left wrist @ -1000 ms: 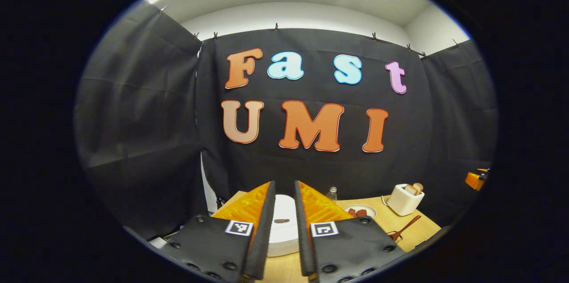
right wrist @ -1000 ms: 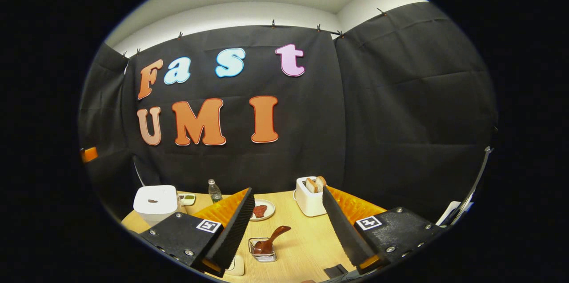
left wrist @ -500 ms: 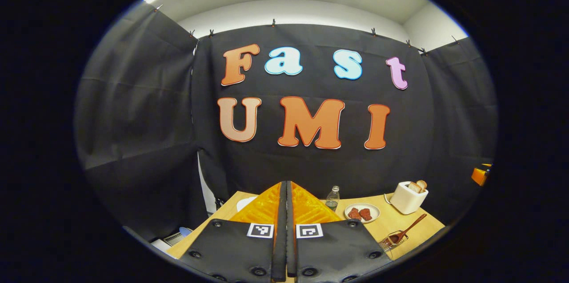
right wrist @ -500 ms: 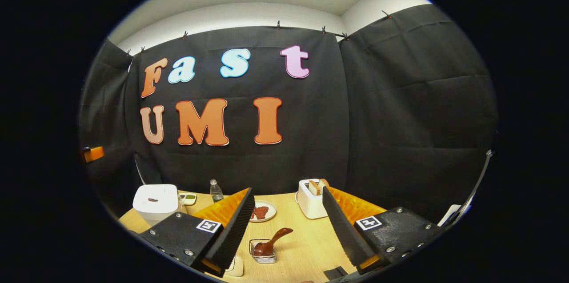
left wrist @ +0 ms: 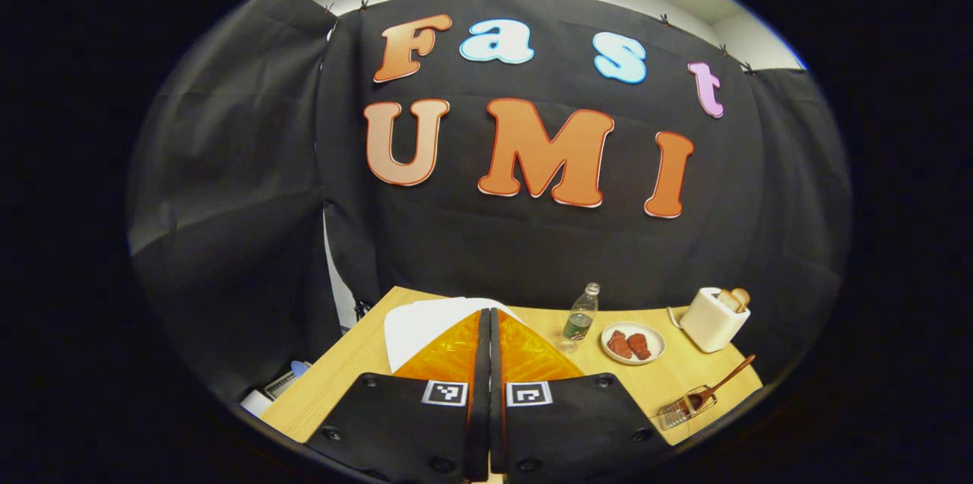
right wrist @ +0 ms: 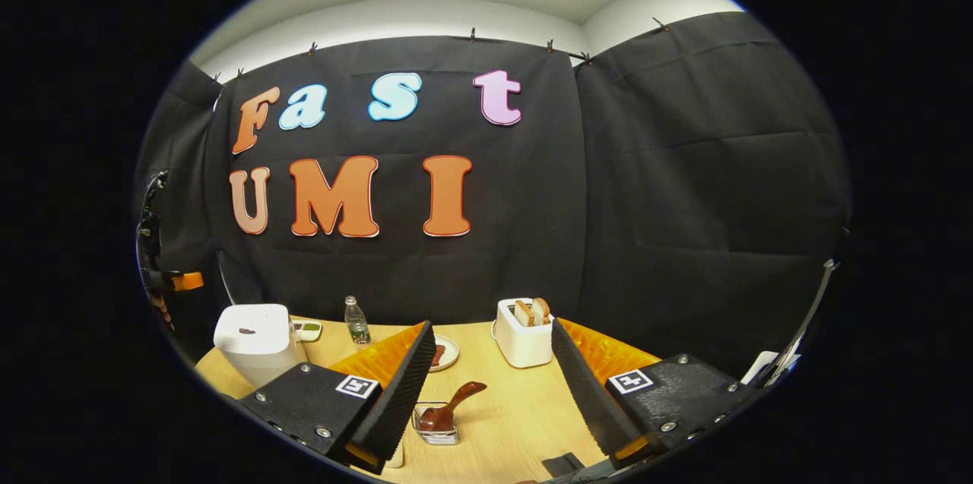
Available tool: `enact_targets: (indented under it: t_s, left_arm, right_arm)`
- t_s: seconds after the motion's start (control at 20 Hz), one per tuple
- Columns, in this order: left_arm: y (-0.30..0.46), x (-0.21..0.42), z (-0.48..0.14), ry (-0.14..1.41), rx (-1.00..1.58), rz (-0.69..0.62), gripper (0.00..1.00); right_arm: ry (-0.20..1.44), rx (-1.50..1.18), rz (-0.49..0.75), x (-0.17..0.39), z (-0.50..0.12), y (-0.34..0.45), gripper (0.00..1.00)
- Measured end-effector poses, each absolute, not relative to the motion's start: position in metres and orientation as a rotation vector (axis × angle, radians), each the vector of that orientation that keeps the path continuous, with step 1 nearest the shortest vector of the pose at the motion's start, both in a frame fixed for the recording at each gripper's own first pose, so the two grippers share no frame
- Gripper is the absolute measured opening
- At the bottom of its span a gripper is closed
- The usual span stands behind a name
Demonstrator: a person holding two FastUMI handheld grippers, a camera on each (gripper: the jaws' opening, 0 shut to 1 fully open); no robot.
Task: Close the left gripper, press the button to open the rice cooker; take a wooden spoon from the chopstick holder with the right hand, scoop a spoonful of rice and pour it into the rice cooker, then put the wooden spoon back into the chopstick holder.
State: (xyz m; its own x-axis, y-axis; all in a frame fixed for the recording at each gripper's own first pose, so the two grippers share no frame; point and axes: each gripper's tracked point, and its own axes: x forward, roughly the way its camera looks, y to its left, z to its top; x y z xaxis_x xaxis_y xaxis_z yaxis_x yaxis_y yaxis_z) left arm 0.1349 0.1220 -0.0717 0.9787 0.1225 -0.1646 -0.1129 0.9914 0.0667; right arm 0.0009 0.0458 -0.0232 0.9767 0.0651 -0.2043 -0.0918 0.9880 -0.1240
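Left gripper (left wrist: 487, 317) clenched with nothing between its fingers, hanging over the rice cooker (left wrist: 426, 324); right gripper (right wrist: 492, 362) spread wide and holding nothing.

From the left gripper view the shut fingers hide most of the white rice cooker, button included. In the right gripper view the cooker (right wrist: 255, 340) stands at the table's (right wrist: 502, 423) left end, lid down. The wooden spoon (right wrist: 448, 412) leans in the small wire chopstick holder (right wrist: 437, 427) between the open fingers. Bottle (right wrist: 354, 321), toaster (right wrist: 523, 336) and half-hidden plate (right wrist: 445, 351) stand behind; the rice cannot be made out.
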Motion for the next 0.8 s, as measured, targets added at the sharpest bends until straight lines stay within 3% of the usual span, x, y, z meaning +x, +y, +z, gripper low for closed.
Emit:
enact_targets:
  t_s: [0.35, 0.8]
  left_arm:
    - [0.126, 0.181, -0.174, 0.359, 0.048, 0.094, 0.05]
    - [0.138, 0.188, -0.222, 0.471, 0.06, 0.103, 0.05]
  right_arm:
    - [0.225, -0.147, 0.055, -0.01, -0.029, 0.041, 0.95]
    - [0.253, -0.168, 0.013, -0.019, -0.036, 0.021, 0.94]
